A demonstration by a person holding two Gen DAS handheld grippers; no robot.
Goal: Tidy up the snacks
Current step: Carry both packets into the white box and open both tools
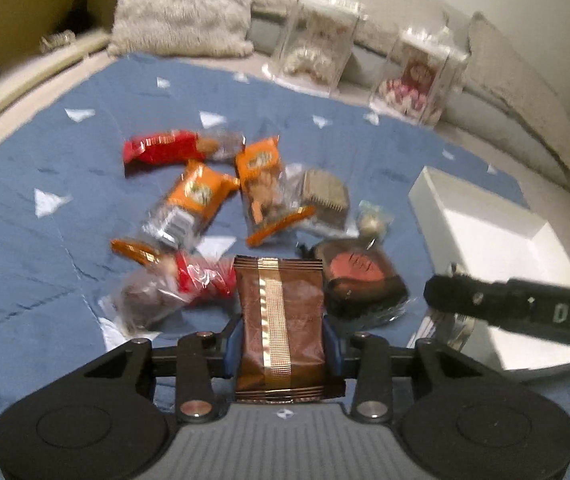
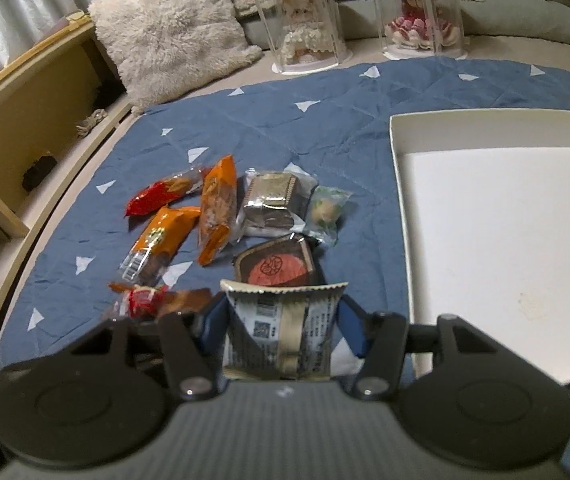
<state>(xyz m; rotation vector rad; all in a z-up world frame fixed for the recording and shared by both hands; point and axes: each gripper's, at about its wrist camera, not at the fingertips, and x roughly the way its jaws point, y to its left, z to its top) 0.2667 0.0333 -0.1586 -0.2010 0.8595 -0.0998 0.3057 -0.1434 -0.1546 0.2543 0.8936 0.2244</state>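
We are seeing the white box [image 2: 497,216] holding nothing; left gripper [image 1: 283,344] is clamping one brown packet [image 1: 281,316], right gripper [image 2: 281,336] one silver packet [image 2: 281,332], above two orange packets [image 2: 217,204] on the blue quilt [image 2: 325,128]

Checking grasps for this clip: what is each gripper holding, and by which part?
Left gripper: brown gold-striped packet, pinched across its side edges. Right gripper: silver printed packet, held by its sides, back facing the camera.

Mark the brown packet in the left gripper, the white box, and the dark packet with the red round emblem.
brown packet [image 1: 281,312], left wrist view, on its gold centre strip.
white box [image 2: 501,248], right wrist view, on its bare floor.
dark packet with red round emblem [image 2: 275,267], right wrist view, on the emblem.
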